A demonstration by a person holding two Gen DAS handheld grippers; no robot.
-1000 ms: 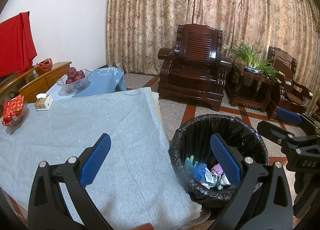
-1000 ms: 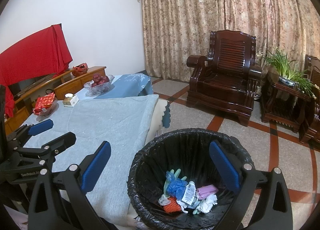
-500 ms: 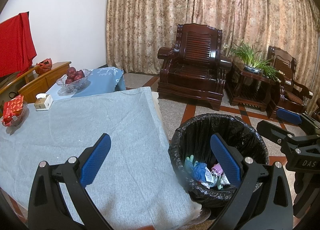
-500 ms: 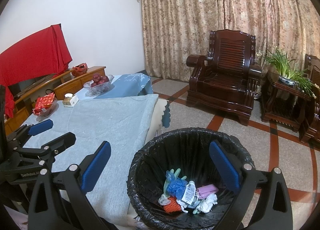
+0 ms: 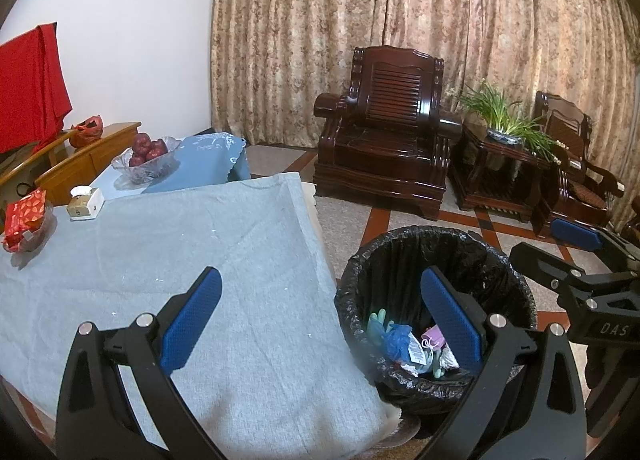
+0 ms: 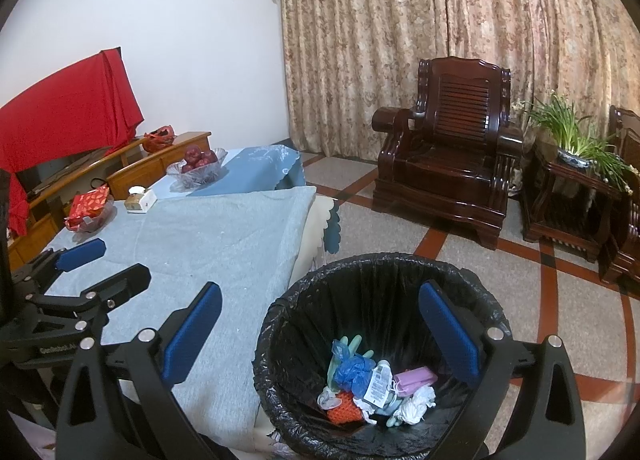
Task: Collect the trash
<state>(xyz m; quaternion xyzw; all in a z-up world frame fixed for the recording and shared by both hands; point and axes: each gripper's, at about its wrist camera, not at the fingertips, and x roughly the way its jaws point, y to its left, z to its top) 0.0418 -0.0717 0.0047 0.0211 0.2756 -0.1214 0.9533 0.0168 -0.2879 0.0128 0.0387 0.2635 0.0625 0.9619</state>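
A bin lined with a black bag (image 5: 400, 252) (image 6: 376, 272) stands on the floor at the table's right edge. Several pieces of trash (image 6: 372, 380) (image 5: 408, 344) lie in its bottom: a blue bag, green gloves, a purple mask, white paper, something orange. My left gripper (image 5: 320, 324) is open and empty above the table's near right corner and the bin's left rim. My right gripper (image 6: 320, 334) is open and empty above the bin. Each gripper shows at the edge of the other's view, the right one (image 5: 576, 256) and the left one (image 6: 92, 264).
The table carries a grey cloth (image 5: 160, 260). At its far end stand a glass bowl of red fruit (image 5: 146, 156), a small box (image 5: 84, 202) and a red packet in a dish (image 5: 26, 216). Dark wooden armchairs (image 5: 388, 148), a side table with a plant (image 5: 504, 128) and curtains stand behind.
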